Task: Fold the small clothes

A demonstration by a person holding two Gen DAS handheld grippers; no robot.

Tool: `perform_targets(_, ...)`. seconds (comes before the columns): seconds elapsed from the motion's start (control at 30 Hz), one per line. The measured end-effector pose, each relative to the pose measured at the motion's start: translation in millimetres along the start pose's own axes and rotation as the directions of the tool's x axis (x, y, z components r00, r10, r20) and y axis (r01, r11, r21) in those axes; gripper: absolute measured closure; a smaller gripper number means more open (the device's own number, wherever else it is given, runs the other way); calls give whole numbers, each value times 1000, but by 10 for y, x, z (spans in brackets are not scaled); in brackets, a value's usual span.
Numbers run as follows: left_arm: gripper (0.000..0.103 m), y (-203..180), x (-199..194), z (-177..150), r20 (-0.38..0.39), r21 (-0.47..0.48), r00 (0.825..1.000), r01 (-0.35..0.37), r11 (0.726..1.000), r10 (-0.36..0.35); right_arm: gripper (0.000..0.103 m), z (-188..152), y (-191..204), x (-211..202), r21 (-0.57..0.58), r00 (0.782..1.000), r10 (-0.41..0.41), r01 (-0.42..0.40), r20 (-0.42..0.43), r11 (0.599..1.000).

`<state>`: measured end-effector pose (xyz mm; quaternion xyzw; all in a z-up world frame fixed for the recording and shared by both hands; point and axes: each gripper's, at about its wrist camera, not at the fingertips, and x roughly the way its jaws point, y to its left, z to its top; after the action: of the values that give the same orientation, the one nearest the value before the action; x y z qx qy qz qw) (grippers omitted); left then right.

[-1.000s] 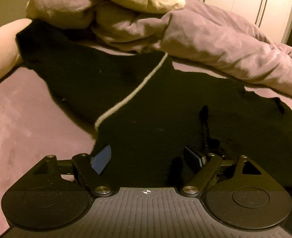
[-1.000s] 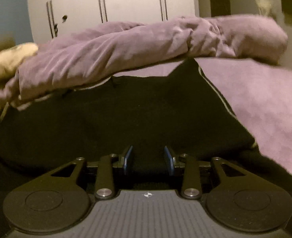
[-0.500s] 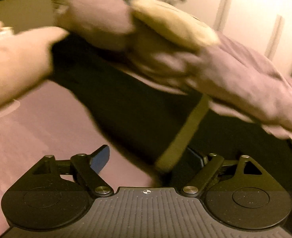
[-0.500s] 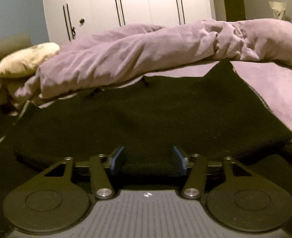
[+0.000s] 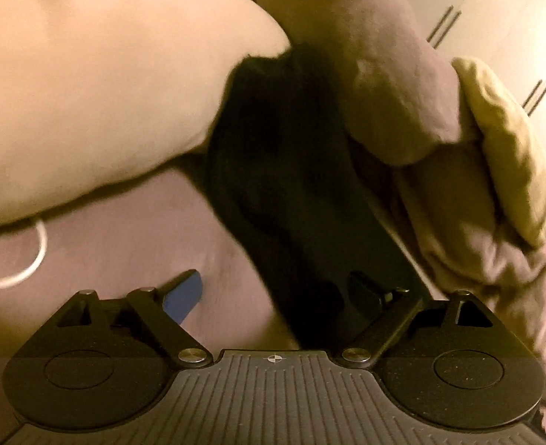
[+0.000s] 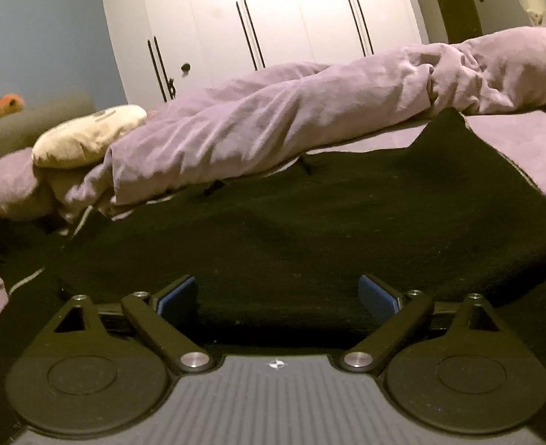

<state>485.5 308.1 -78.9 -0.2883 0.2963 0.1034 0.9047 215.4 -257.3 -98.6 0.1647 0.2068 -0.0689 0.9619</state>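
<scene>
On purple bed (image 6: 525, 148), black garment (image 6: 310, 222), no legible writing

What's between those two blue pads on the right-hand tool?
In the right wrist view, the right gripper stands open, having just been opening; only the folded edge of the black garment lies between its pads, unpinched.

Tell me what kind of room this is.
Most likely a bedroom. A rumpled purple duvet and a cream pillow lie on a bed with a purple sheet, and a white wardrobe with tall dark handles stands behind. A black garment is spread on the bed.
</scene>
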Motion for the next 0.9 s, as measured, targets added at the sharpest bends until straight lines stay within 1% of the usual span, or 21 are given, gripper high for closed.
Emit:
perform_targets(0.03, 10, 12, 54, 27, 8, -13, 1000, 11, 1000, -11, 9, -7, -5, -3, 3, 1000, 3, -3, 5, 1000)
perform_targets(0.27, 10, 37, 334, 189, 88, -58, 995, 57, 997, -52, 7, -35, -114, -30, 61, 997, 60, -62, 44, 996)
perform_targets(0.3, 13, 44, 360, 200, 96, -66, 994, 59, 996, -53, 6, -39, -120, -28, 63, 997, 66, -69, 47, 996)
perform_targets(0.33, 17, 42, 373, 207, 108, -72, 993, 46, 996, -38, 6, -44, -129, -25, 66, 996, 74, -78, 52, 995)
perform_targets(0.4, 38, 42, 386, 211, 111, -83, 994, 14, 996, -4, 5, -52, -152, -22, 75, 995, 86, -90, 57, 993)
perform_targets(0.43, 55, 52, 384, 223, 108, -93, 994, 2, 996, 8, 5, -52, -157, -24, 77, 994, 89, -93, 60, 993)
perform_targets(0.47, 64, 65, 386, 243, 97, -107, 995, -17, 994, 28, 5, -51, -153, -22, 76, 994, 88, -92, 60, 993)
perform_targets(0.5, 77, 90, 385, 262, 83, -118, 996, -23, 993, 33, 5, -51, -155, -23, 76, 994, 88, -92, 60, 993)
perform_targets(0.53, 84, 120, 380, 293, 65, -137, 998, -9, 990, 18, 5, -50, -158, -25, 76, 994, 88, -92, 60, 993)
perform_targets(0.6, 87, 126, 338, 309, 48, -166, 999, 12, 986, -4, 5, -51, -157, -23, 77, 994, 88, -93, 60, 993)
perform_targets(0.63, 88, 91, 297, 334, 48, -159, 999, 14, 987, -6, 5, -54, -153, -24, 77, 994, 88, -92, 61, 993)
perform_targets(0.7, 89, -39, 167, 363, 73, -104, 997, 26, 994, -19, 5, -56, -160, -25, 78, 994, 89, -94, 61, 992)
perform_targets(0.77, 89, -222, -18, 369, 96, -24, 994, 57, 998, -54, 5, -59, -151, -25, 79, 994, 89, -94, 61, 992)
perform_targets(0.8, 89, -370, -132, 362, 105, 33, 991, 82, 996, -85, 5, -60, -149, -24, 79, 994, 89, -94, 62, 992)
perform_targets(0.87, 90, -708, -363, 310, 126, 150, 983, 117, 982, -137, 5, -58, -152, -25, 78, 994, 88, -93, 61, 993)
perform_targets(0.9, 90, -909, -477, 258, 128, 218, 977, 138, 966, -169, 5, -58, -154, -25, 81, 994, 90, -95, 62, 992)
